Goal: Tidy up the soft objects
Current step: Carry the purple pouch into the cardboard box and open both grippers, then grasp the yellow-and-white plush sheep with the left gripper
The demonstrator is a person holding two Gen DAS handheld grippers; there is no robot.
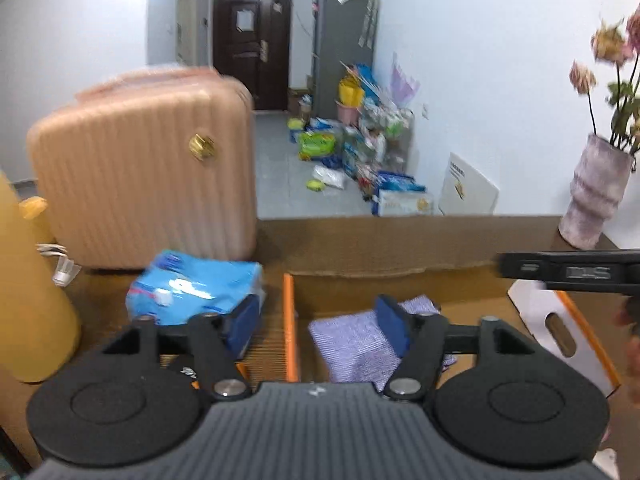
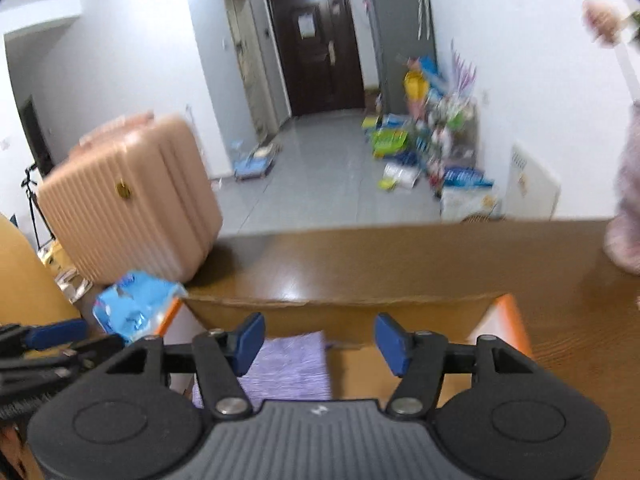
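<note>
A folded purple cloth (image 1: 352,344) lies inside an open cardboard box (image 1: 400,280) with orange-edged flaps; the right wrist view shows the same purple cloth (image 2: 288,364) low in that box (image 2: 352,312). My left gripper (image 1: 320,324) hangs open above the box's left wall, nothing between its blue pads. My right gripper (image 2: 320,342) is open over the box too, empty. A blue soft pack (image 1: 192,288) rests on the table left of the box, also seen as the blue pack (image 2: 136,308) in the right wrist view. The right gripper's body (image 1: 572,270) juts in from the right edge.
A pink ribbed suitcase (image 1: 144,168) stands on the table behind the blue pack. A yellow container (image 1: 28,300) is at the far left. A grey vase with dried flowers (image 1: 596,192) stands at the back right. The wooden table (image 2: 360,264) ends beyond the box; clutter lies on the floor.
</note>
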